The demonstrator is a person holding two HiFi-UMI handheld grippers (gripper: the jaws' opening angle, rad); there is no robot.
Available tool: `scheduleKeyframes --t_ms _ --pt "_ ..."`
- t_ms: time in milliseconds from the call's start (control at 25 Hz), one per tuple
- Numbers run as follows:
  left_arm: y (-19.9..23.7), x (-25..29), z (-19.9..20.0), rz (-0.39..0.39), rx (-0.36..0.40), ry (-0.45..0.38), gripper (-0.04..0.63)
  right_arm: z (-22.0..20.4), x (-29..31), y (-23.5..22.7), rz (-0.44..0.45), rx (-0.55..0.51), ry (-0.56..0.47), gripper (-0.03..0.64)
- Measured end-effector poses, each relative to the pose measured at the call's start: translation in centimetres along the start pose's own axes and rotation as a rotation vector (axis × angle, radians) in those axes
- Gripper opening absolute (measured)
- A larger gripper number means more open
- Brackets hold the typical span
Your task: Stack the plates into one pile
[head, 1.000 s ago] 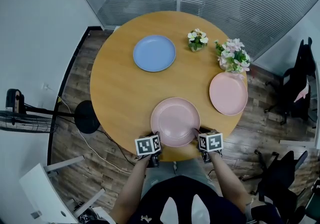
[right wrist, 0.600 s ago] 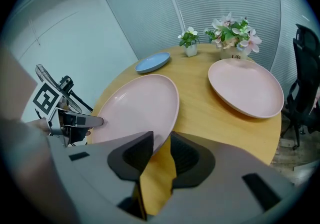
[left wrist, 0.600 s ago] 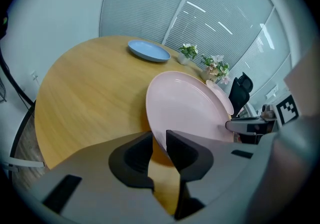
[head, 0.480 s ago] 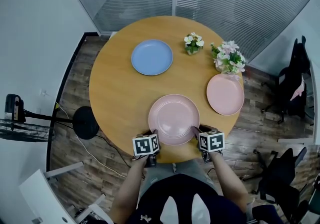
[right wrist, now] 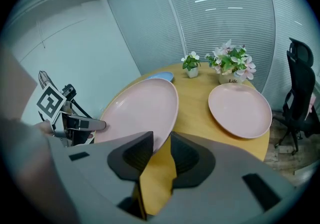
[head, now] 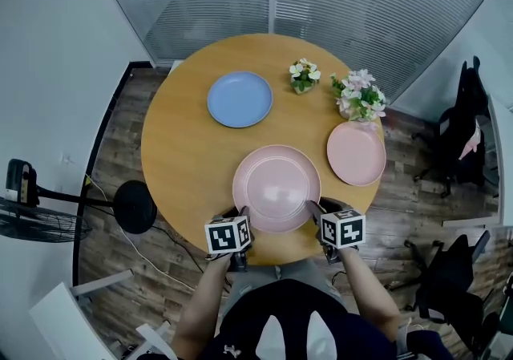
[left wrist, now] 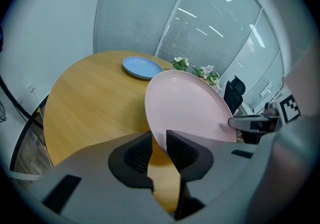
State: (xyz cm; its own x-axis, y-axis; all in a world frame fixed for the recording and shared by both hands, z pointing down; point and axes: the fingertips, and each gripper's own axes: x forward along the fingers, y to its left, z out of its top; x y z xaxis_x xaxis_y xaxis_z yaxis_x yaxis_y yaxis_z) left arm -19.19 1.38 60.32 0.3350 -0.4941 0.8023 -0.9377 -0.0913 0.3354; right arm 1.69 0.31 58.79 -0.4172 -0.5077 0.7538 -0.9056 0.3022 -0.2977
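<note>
A large pink plate hangs just above the near part of the round wooden table, held by both grippers. My left gripper is shut on its near-left rim. My right gripper is shut on its near-right rim. In the left gripper view the plate tilts across the frame, and the right gripper's fingers show at its far side. A blue plate lies at the far left of the table. A smaller pink plate lies at the right edge.
Two flower pots stand at the back right, a small one and a bigger one right behind the smaller pink plate. Black chairs stand to the right of the table. A fan stands on the floor at left.
The large pink plate looks a little bigger and farther onto the table than before, carried by both grippers. Both grips look the same.
</note>
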Motion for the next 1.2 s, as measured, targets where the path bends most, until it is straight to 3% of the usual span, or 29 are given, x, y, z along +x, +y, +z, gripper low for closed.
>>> scheduleKeyframes --t_ms 360,800,1200 --pt "0.5 -2.6 2.9 -0.015 0.069 -0.032 0.089 2.1 -1.4 2.2 -0.024 0.009 -0.082 0.115" --pt "1.7 -3.0 5.1 -0.046 0.174 -0.049 0.089 2.3 -1.6 3.8 -0.063 0.097 -0.192 0.114" --pt "-1.9 -2.0 6.9 -0.081 0.279 -0.070 0.089 2.0 -3.1 0.9 -0.120 0.143 -0.220 0.115"
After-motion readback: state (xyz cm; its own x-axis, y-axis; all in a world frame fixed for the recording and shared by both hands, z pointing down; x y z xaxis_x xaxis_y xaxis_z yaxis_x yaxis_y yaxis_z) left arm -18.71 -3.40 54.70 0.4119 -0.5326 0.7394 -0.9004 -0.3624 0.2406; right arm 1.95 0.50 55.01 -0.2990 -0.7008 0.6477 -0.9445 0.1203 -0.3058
